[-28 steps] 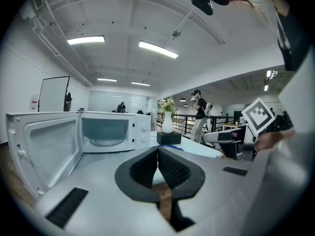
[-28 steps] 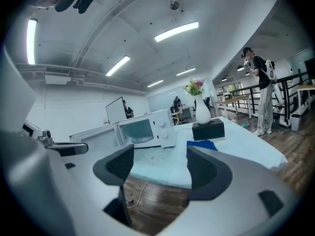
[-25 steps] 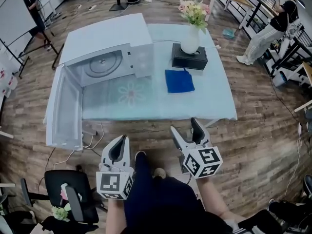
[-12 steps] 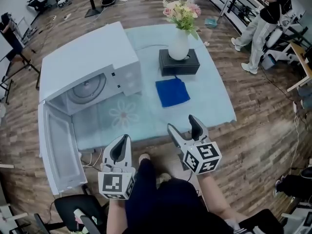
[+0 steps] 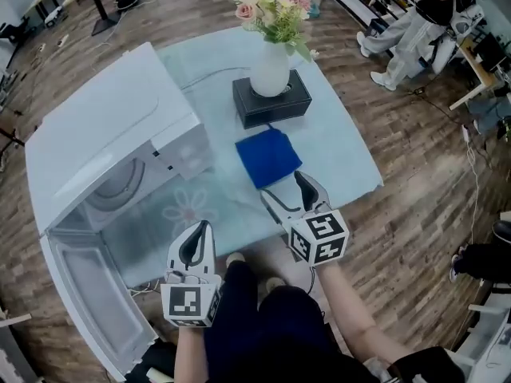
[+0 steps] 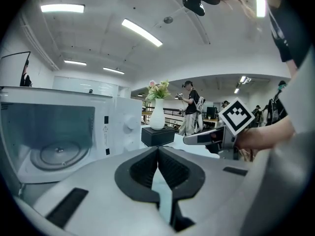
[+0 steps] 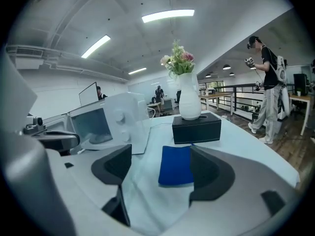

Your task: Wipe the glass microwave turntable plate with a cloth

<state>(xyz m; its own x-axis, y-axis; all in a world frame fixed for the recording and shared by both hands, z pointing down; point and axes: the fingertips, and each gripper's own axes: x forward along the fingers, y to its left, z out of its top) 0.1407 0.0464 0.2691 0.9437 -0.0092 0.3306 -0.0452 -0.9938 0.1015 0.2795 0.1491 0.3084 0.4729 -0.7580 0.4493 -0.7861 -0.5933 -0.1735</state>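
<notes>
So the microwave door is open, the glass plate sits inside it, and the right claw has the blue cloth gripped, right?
Not quite: the right gripper view shows the right claw open and empty, with the blue cloth lying flat on the table ahead of it. The rest holds.

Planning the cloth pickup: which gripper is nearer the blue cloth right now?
Right. The right gripper hovers just short of the blue cloth; the left gripper sits farther off, in front of the open microwave.

Wood-plank floor point(image 5: 415, 182) surrounds the pale-blue-clothed table point(image 5: 337, 144), under ceiling strip lights point(image 7: 167, 16).
</notes>
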